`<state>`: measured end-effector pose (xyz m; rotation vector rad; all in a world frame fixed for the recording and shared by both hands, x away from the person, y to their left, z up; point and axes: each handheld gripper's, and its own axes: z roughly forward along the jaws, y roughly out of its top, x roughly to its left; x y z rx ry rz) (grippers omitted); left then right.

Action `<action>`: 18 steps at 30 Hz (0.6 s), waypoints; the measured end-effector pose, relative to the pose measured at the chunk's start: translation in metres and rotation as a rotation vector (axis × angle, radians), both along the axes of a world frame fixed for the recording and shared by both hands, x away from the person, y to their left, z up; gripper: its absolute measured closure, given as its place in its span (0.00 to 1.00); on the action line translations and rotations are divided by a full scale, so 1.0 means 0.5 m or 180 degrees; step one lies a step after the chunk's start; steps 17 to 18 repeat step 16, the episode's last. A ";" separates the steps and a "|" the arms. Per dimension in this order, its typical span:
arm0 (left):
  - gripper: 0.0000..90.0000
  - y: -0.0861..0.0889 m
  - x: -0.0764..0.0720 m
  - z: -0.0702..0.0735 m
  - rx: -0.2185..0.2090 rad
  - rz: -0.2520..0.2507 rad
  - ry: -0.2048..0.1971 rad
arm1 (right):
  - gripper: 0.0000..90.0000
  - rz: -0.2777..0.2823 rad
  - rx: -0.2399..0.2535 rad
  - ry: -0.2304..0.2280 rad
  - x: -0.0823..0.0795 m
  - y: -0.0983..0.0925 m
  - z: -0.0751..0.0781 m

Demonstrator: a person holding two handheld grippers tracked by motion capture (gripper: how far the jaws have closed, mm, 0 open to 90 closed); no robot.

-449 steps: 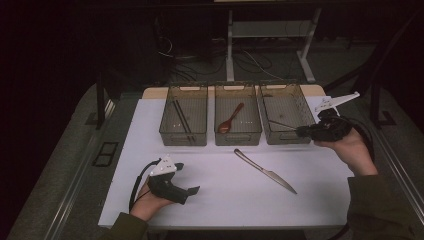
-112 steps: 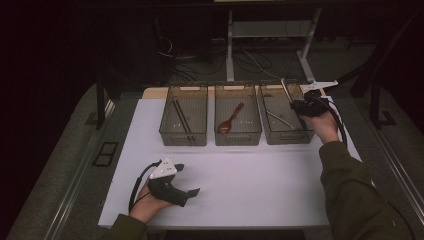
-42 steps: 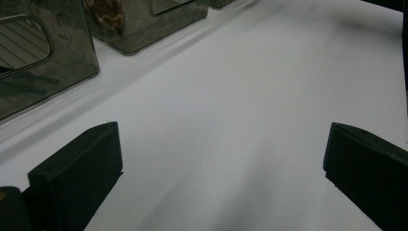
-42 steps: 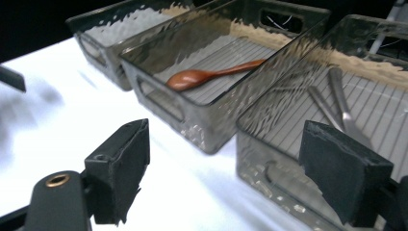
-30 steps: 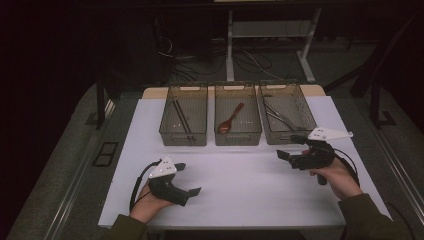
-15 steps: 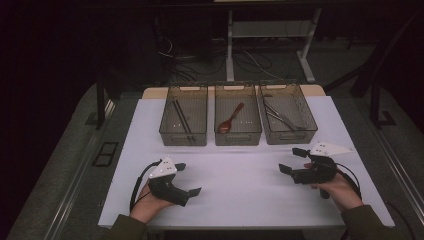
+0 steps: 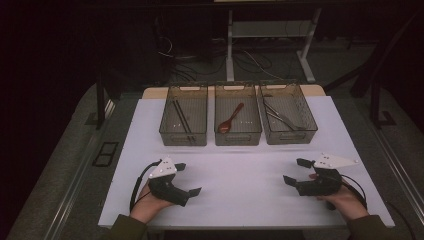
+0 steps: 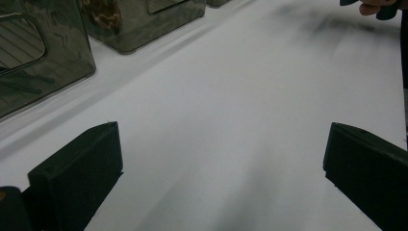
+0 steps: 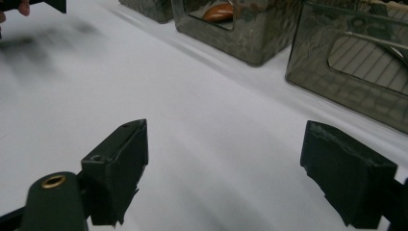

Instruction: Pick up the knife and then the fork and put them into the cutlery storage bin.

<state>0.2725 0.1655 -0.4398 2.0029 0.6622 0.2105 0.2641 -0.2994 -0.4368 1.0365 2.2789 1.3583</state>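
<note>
On the matte white table sheet (image 7: 240, 185), the left gripper (image 7: 186, 177), hard black with a grey three-cornered plate, rests with jaws spread wide and nothing between them. Three smoky, see-through plastic bins hold dark chopsticks (image 7: 180, 116), a glossy brown spoon (image 7: 230, 118) lying diagonally with bowl nearest, and what looks like steel cutlery (image 7: 280, 115). The right gripper (image 7: 295, 172) rests low, jaws apart and empty, pointing left.

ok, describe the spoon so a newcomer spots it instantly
On the white table, three clear bins stand in a row at the far edge. Look inside the middle bin: the spoon lies there alone, reddish-brown, while its neighbours hold dark sticks and grey metal cutlery.
</note>
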 end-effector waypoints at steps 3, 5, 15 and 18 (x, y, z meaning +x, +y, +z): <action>0.00 0.000 0.000 0.000 0.0004 -0.0008 -0.0005 | 0.18 -0.0019 -0.0014 0.0012 -0.008 -0.005 -0.005; 0.00 0.000 0.000 0.000 0.0010 -0.0009 -0.0002 | 0.18 -0.0020 -0.0036 0.0014 -0.012 -0.007 -0.006; 0.00 0.000 -0.001 0.000 0.0013 -0.0007 0.0006 | 0.18 -0.0007 -0.0083 0.0020 -0.013 -0.006 -0.007; 0.00 0.000 -0.001 0.000 0.0021 -0.0009 0.0006 | 0.18 -0.0006 -0.0078 0.0018 -0.013 -0.006 -0.007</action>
